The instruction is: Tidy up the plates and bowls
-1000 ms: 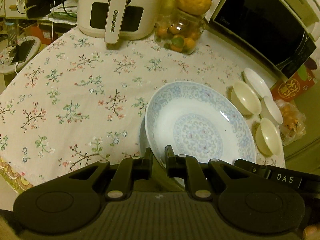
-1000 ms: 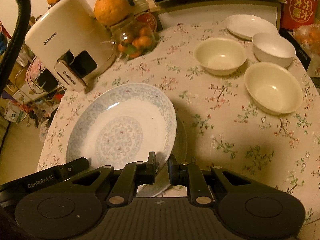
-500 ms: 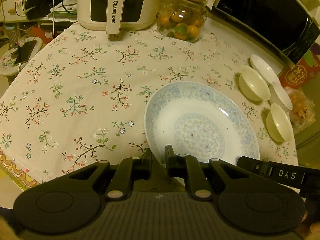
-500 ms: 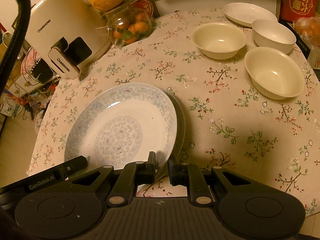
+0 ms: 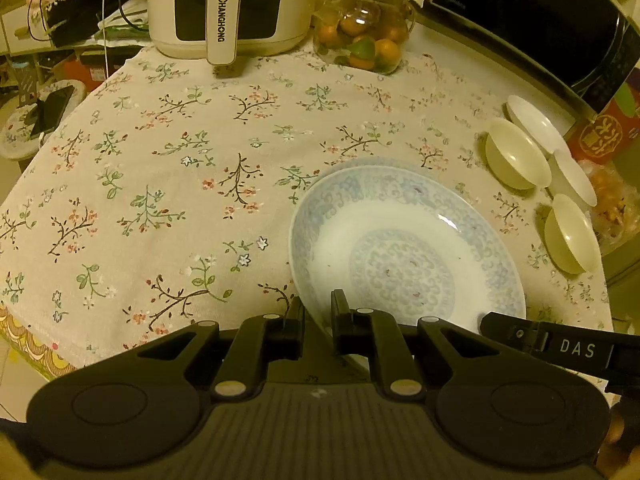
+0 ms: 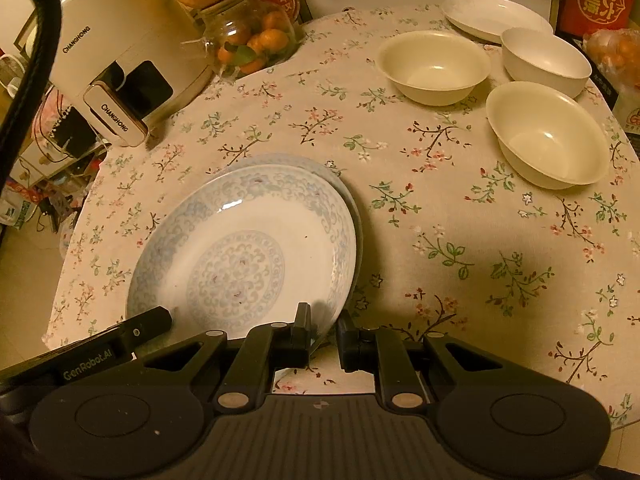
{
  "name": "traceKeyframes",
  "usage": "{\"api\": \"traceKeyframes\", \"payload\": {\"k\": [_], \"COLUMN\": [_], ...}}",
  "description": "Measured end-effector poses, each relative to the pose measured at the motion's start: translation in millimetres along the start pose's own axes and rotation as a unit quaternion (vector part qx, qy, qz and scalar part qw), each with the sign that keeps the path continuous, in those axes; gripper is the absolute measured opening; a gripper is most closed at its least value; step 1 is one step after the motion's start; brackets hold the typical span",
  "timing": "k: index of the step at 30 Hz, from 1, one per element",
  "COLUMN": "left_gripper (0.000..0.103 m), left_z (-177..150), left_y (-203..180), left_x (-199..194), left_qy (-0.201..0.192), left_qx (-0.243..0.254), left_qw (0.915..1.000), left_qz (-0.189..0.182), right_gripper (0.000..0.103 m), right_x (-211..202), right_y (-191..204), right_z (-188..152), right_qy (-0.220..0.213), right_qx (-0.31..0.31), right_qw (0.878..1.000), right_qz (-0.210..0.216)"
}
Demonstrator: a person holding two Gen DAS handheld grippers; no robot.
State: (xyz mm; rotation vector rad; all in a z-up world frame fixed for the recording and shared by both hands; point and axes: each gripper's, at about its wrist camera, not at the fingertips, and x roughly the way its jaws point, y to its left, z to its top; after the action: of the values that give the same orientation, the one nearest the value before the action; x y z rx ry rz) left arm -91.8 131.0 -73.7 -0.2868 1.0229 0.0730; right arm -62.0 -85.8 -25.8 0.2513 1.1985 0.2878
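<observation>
On the floral cloth, both the left gripper (image 5: 318, 312) and right gripper (image 6: 323, 326) pinch the blue-patterned plate (image 6: 256, 248) over its twin, stacking nearly done; three bowls (image 6: 434, 66) and the white plate (image 6: 496, 16) remain unsorted

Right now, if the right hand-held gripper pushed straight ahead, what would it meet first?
The right hand-held gripper already straddles the near rim of the patterned plate. Going forward, it would likely just slide deeper onto the plate; the bowls sit off to the right.
</observation>
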Motion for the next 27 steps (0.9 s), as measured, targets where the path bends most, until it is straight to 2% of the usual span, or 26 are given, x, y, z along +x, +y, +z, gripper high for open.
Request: {"api": "traceKeyframes", "payload": {"k": [10,27], "left_gripper": [0.011,0.014], "left_z": [2,-3], "left_y": [-8,-33], "left_x": [3,15], "left_qy": [-0.002,-0.031], "left_qx": [0.015,0.058], "left_qw": [0.9996,0.9922], "left_qz": [0.023,0.106], "right_gripper": [0.013,0.014], "right_x": [4,11], "right_y": [2,13], "right_z": [2,3], "right_qy": [0.003,0.002], "right_qx": [0.0,-0.007], "right_qw": [1.0,0.999], "right_qz": [-0.01,-0.044]}}
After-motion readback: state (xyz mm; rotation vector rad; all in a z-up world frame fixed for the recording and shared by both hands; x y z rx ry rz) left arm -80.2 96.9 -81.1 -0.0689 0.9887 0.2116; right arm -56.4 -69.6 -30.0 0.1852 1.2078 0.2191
